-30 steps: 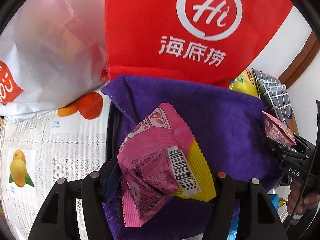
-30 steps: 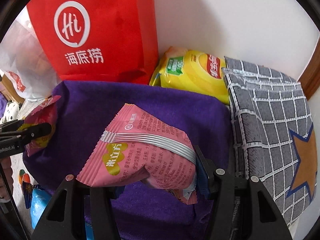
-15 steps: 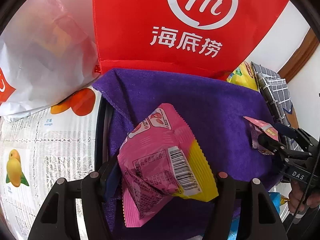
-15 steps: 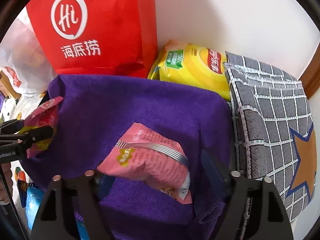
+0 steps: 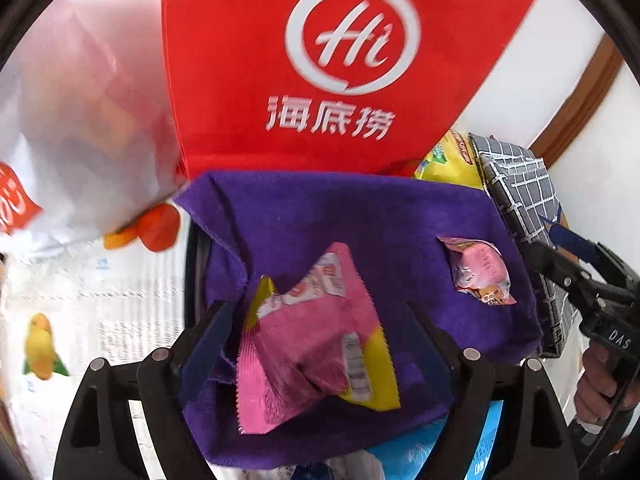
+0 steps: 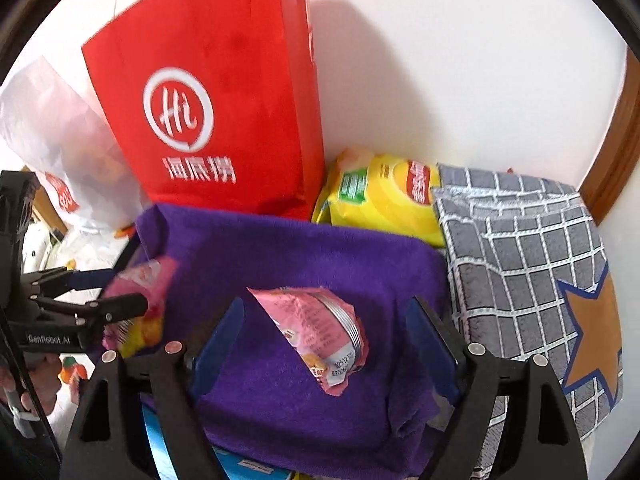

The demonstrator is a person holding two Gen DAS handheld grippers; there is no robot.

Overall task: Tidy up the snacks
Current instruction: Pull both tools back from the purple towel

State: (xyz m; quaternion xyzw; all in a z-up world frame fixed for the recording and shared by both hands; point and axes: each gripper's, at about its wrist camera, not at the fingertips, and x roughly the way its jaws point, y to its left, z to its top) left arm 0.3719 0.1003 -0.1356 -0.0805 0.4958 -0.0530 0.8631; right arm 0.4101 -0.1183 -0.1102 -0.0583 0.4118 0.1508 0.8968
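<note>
Where purple cloth drapes, red bag behind (white wall), wood trim rt.

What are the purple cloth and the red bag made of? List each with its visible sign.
Purple cloth: soft napped fabric, probably terry or fleece; fuzzy matte surface, limp folds.
Red bag: probably non-woven fabric or paper; matte, stands stiffly, printed white logo.

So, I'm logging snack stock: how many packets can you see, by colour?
Pink packets on the purple cloth: 2 — one with yellow edges, one with a silver band
Yellow chip bag: 1
Total: 3
</note>
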